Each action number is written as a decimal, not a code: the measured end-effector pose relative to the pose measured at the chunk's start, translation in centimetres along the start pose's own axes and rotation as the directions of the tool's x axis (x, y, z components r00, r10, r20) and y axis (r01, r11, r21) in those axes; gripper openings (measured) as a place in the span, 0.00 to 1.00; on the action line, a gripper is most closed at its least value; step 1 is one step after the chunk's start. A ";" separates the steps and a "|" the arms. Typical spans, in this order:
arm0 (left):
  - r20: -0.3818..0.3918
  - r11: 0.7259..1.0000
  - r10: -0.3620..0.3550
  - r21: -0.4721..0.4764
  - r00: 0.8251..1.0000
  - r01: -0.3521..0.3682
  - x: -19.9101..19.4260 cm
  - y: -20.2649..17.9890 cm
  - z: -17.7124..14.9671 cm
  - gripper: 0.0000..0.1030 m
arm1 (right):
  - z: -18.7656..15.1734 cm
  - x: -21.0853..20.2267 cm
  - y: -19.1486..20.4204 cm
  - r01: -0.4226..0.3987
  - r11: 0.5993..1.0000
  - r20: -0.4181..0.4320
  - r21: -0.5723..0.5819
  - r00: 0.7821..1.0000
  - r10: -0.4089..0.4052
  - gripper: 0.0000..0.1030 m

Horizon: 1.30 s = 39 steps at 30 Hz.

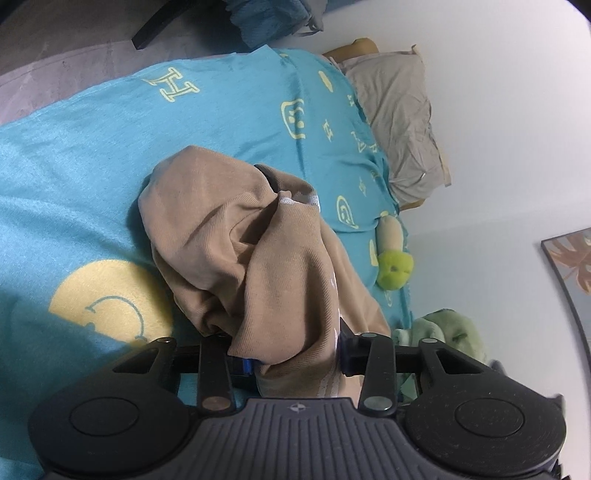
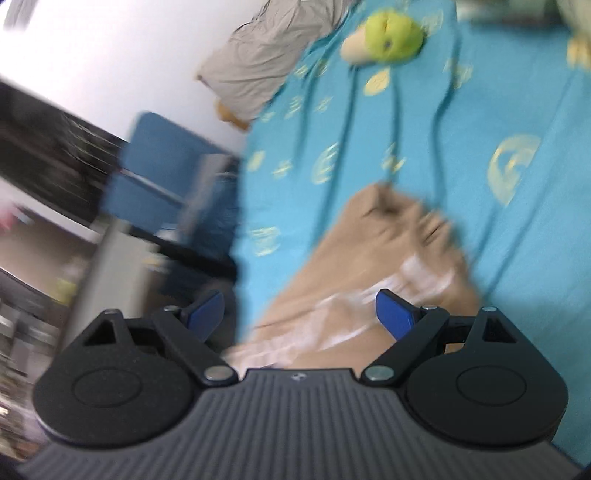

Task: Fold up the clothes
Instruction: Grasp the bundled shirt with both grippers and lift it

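Left claw (image 1: 295, 354) clamped on bunched tan garment (image 1: 236, 236); right claw (image 2: 299, 314) wide over it on teal bedspread (image 1: 92, 147)

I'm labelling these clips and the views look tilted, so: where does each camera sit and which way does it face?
Left wrist: on the left gripper, looking along its jaws, which pinch the tan garment; beyond it the turquoise bedspread, grey pillow and wall.
Right wrist: on the right gripper, jaws wide apart over the tan garment; blurred, bed edge and furniture at left.
Shared: garment, bedspread, pillow, green plush toy.
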<state>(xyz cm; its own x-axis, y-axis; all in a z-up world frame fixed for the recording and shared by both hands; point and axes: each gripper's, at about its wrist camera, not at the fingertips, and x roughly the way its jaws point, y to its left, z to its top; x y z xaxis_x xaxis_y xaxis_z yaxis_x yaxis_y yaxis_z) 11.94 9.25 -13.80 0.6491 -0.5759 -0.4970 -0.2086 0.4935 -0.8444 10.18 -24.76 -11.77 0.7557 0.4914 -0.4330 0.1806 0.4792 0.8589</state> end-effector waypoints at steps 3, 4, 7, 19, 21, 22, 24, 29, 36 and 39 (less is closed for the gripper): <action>0.007 1.000 -0.020 0.001 1.000 0.020 -0.3 -0.1 0.0 0.38 | -1.1 1.0 -1.4 -0.074 0.982 -0.112 0.173 0.989 0.094 0.89; 0.010 1.000 -0.026 0.000 1.000 0.026 -0.4 -0.1 0.0 0.37 | -1.5 1.6 -2.0 -0.078 0.971 -0.144 0.226 0.983 0.113 0.90; 0.015 0.999 -0.045 -0.003 0.999 0.045 -1.1 0.2 -0.3 0.37 | -2.9 3.5 -3.9 -0.057 0.924 -0.210 0.379 0.967 0.146 0.90; 0.042 0.990 -0.130 -0.044 0.991 0.131 -1.8 0.2 -0.3 0.33 | -3.5 5.4 -8.3 -0.017 0.846 -0.046 0.534 0.998 0.049 0.89; 0.044 0.990 -0.130 -0.042 0.991 0.132 -1.8 0.2 -0.3 0.33 | -3.3 4.7 -8.7 -0.016 0.849 0.013 0.529 1.000 0.011 0.89; 0.044 0.990 -0.130 -0.041 0.991 0.132 -1.8 0.1 -0.3 0.33 | -3.1 4.6 -8.7 -0.020 0.852 0.024 0.523 1.000 0.008 0.78; 0.048 0.990 -0.132 -0.044 0.990 0.135 -1.8 0.2 -0.2 0.33 | -2.8 4.5 -8.6 -0.008 0.863 0.027 0.505 1.000 -0.007 0.66; 0.063 0.990 -0.135 -0.043 0.989 0.137 -2.4 -0.1 -0.1 0.33 | -2.7 3.6 -6.5 0.002 0.925 0.061 0.380 0.998 -0.027 0.27; 0.052 0.986 -0.169 0.017 0.984 0.168 -4.7 -5.3 -1.2 0.32 | -1.3 -1.1 -3.0 -0.015 0.968 0.126 0.249 0.992 -0.017 0.22; 0.021 0.980 -0.194 0.058 0.981 0.192 -5.5 -9.6 -2.6 0.32 | 0.1 -4.8 -1.9 -0.043 0.977 0.180 0.208 0.984 0.005 0.21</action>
<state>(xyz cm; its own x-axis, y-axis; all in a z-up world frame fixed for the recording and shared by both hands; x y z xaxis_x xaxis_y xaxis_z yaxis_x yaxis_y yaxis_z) 8.51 5.99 -3.50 0.6924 -0.6468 -0.3196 -0.0372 0.4104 -0.9111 6.28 -28.11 -11.27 0.8573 0.3550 -0.3729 0.2750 0.2964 0.9146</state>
